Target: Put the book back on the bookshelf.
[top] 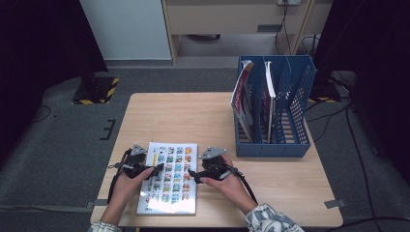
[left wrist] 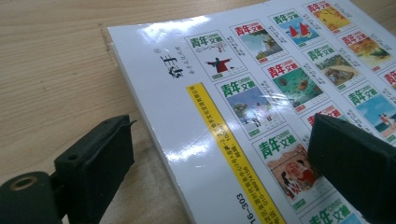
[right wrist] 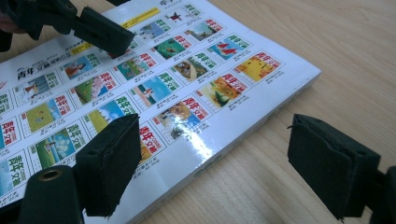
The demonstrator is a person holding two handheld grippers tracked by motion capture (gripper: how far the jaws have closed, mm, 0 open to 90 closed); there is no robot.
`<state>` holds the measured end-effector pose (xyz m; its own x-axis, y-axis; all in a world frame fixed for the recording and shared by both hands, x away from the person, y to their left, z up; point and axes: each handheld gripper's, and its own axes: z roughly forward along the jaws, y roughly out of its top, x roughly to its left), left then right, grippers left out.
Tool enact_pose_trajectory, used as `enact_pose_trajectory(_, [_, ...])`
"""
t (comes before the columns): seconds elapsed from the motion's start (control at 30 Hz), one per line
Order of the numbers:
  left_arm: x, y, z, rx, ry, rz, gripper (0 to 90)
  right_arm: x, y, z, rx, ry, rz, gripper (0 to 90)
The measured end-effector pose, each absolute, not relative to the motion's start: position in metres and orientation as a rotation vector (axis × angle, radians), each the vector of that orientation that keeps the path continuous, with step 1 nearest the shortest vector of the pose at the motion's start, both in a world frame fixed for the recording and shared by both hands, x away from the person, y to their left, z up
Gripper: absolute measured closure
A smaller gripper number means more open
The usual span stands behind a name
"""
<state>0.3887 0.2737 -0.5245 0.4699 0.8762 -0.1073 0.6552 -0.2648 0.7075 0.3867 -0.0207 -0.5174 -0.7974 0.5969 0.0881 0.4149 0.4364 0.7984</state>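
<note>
- A thick white softcover book with a glossy cover printed in rows of small colourful pictures lies flat on the pale wooden desk, at its near edge, left of the middle.
- The left hand-held gripper sits at the book's left edge, held by the person's left hand. Its jaws stand wide apart and straddle that edge: in the left gripper view one black pad is over the bare desk just beside the spine, the other is over the cover near a yellow printed strip. Neither pad visibly presses on the book.
- The right hand-held gripper is at the book's right edge, in the person's right hand. Its jaws are wide too, though they have just been closing a little; one pad is over the cover, the other over the desk beyond the edge, so the book's right edge lies between them without being clamped.
- In the right gripper view the left hand-held gripper's jaw shows at the far corner of the cover.
- A blue plastic slotted file rack stands at the far right of the desk, well apart from the book, with a few upright magazines in its left compartments.
</note>
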Motion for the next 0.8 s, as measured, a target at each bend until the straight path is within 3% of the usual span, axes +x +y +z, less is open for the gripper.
enact_pose_trajectory(0.8, [0.390,0.272,-0.532,1.948,1.298,0.336,2.7,0.391,-0.010,-0.533,0.980,2.529,1.271,14.1])
